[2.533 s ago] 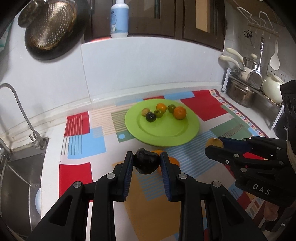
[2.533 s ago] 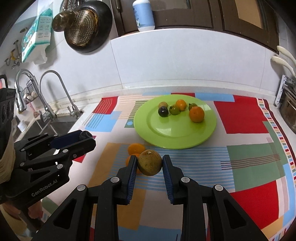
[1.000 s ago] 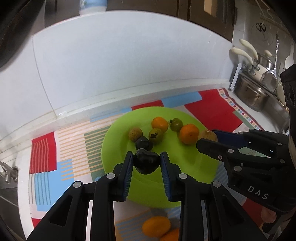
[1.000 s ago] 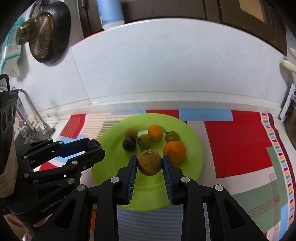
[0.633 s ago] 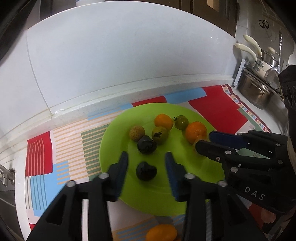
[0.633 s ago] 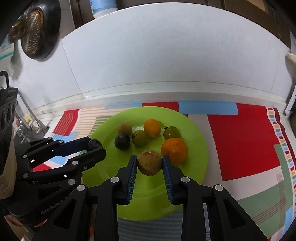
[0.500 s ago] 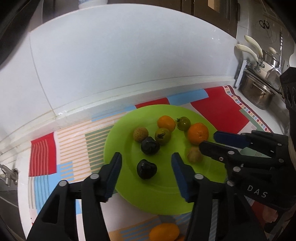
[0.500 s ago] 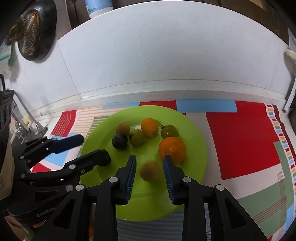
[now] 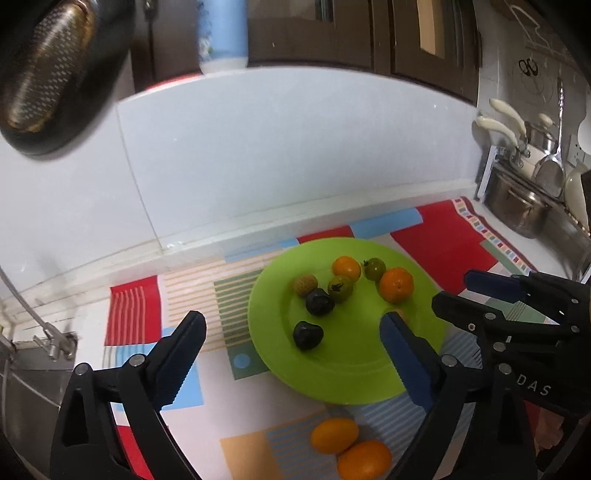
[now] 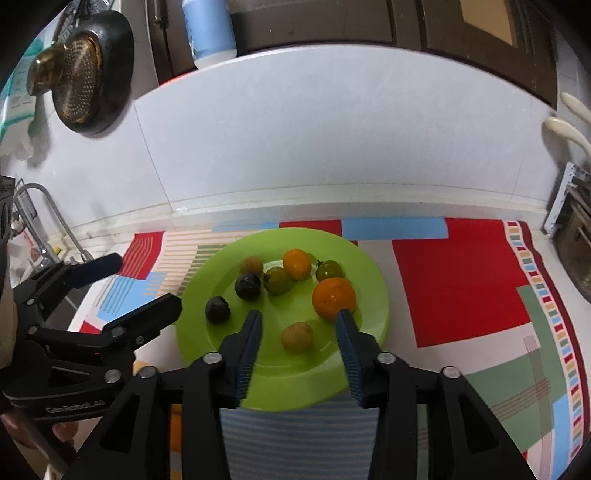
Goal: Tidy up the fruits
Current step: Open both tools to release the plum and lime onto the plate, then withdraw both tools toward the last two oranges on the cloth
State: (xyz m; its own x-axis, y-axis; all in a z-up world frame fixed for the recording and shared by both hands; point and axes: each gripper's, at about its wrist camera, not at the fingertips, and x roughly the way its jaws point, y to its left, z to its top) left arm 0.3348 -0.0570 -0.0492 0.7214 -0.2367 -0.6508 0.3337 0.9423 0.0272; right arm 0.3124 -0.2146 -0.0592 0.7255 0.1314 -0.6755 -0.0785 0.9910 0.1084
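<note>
A green plate [image 9: 351, 391] [image 10: 280, 373] on the patterned mat holds several small fruits. My left gripper [image 9: 291, 323] has its jaws opening wide. Between them in this view, a dark fruit [image 9: 308, 334] lies on the plate, free of both pads. My right gripper [image 10: 299, 317] is opening too, and a round brown fruit [image 10: 296, 336] rests on the plate between its fingers, untouched. A large orange [image 10: 333, 297] sits by its right fingertip. Two oranges [image 9: 334, 430] lie on the mat in front of the plate. Each gripper shows in the other's view, the right gripper [image 9: 480, 295] and the left gripper [image 10: 140, 284].
A sink with a faucet [image 10: 48, 214] lies to the left. A rack with a steel pot [image 9: 517, 210] stands at the right. A dark pan with a strainer [image 10: 85, 74] hangs on the white backsplash, and a blue bottle [image 10: 208, 26] stands on the ledge.
Both grippers let go: the dark fruit and the brown fruit now lie on the plate. Both sets of jaws have spread, the left much wider, and both grippers drew back and up.
</note>
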